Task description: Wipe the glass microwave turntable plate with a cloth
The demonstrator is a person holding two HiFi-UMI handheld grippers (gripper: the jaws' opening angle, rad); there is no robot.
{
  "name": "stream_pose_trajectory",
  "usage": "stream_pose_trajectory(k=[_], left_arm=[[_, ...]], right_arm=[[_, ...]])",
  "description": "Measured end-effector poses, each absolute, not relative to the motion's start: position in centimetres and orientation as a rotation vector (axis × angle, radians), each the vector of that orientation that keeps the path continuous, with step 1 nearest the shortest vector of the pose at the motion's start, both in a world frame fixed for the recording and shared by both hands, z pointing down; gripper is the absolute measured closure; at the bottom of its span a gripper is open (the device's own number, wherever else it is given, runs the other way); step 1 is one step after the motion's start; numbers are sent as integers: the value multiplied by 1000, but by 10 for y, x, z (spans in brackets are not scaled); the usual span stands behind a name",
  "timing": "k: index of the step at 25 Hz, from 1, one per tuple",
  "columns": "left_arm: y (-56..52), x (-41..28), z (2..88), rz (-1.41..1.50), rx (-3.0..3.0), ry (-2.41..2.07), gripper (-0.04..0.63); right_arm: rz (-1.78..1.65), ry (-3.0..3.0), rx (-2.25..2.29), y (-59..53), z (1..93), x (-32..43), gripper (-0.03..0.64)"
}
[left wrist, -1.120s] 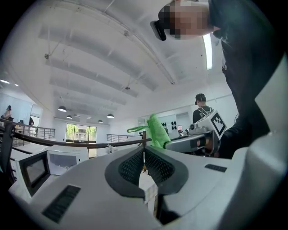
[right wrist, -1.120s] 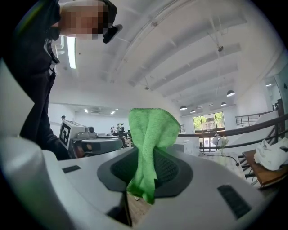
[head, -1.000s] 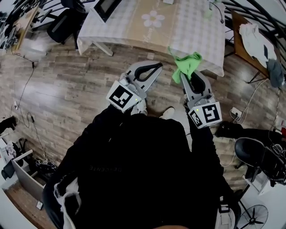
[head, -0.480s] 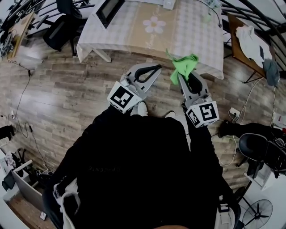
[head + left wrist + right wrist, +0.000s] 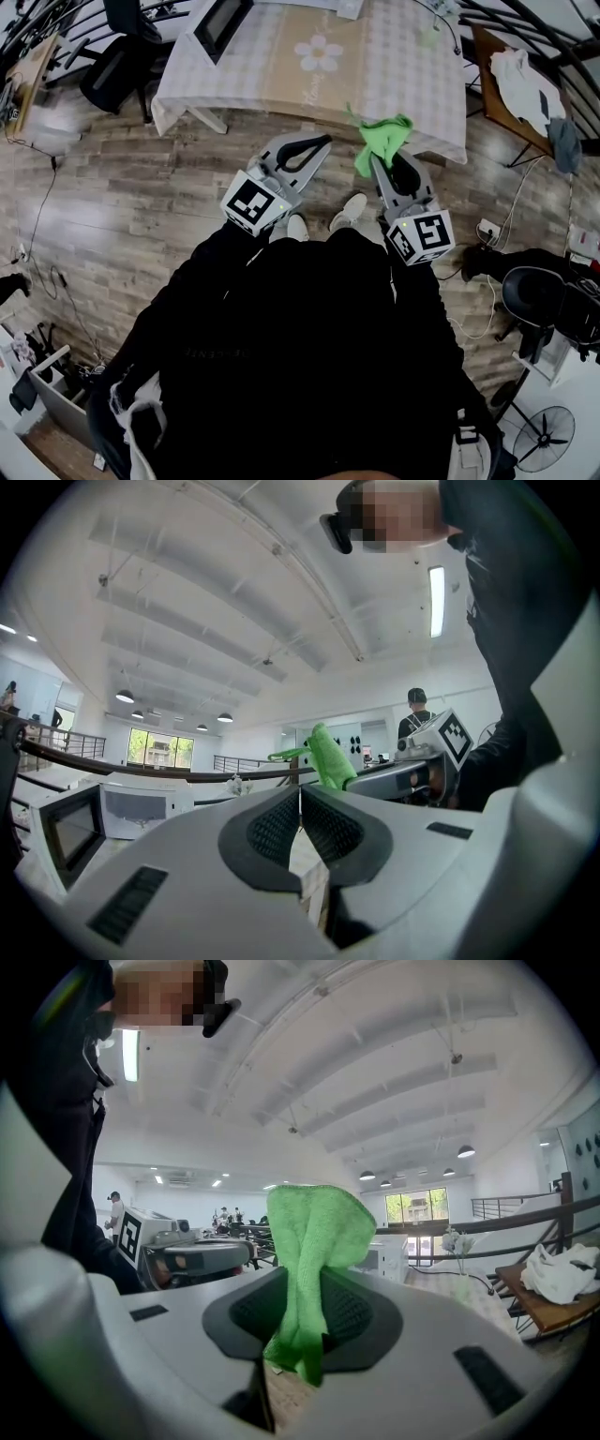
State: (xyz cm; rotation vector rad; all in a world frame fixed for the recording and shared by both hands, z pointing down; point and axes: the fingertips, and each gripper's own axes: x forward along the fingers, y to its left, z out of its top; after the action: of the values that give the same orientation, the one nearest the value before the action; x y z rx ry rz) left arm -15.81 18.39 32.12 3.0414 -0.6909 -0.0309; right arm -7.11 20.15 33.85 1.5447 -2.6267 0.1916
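Green cloth [image 5: 314, 1241] sat pinched between the closed jaws of your right gripper [image 5: 384, 167], its loose end fanned out past the tips. Just beside it, your left gripper [image 5: 319, 143] had its jaws pressed together with nothing between them. You held both above the wood floor [image 5: 141, 187], short of the table [image 5: 412, 84] with the checked cover, where a microwave [image 5: 75, 827] stood.

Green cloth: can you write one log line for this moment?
left gripper: shut, empty | right gripper: shut on green cloth | table: ahead of both grippers | wiping: not started
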Motion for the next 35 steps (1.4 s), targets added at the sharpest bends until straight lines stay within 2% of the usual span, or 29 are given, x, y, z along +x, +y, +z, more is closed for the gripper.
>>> stream_pose_trajectory(k=[11, 28, 35], left_arm=[[111, -135, 320, -37, 3047, -761, 574], [-3, -23, 324, 132, 3036, -901, 574], [-25, -5, 334, 130, 3008, -969, 574]], right_arm=[[262, -2660, 1500, 135, 355, -30, 503], [404, -2667, 1223, 6, 394, 69, 502], [438, -2644, 1157, -26, 413, 93, 500]])
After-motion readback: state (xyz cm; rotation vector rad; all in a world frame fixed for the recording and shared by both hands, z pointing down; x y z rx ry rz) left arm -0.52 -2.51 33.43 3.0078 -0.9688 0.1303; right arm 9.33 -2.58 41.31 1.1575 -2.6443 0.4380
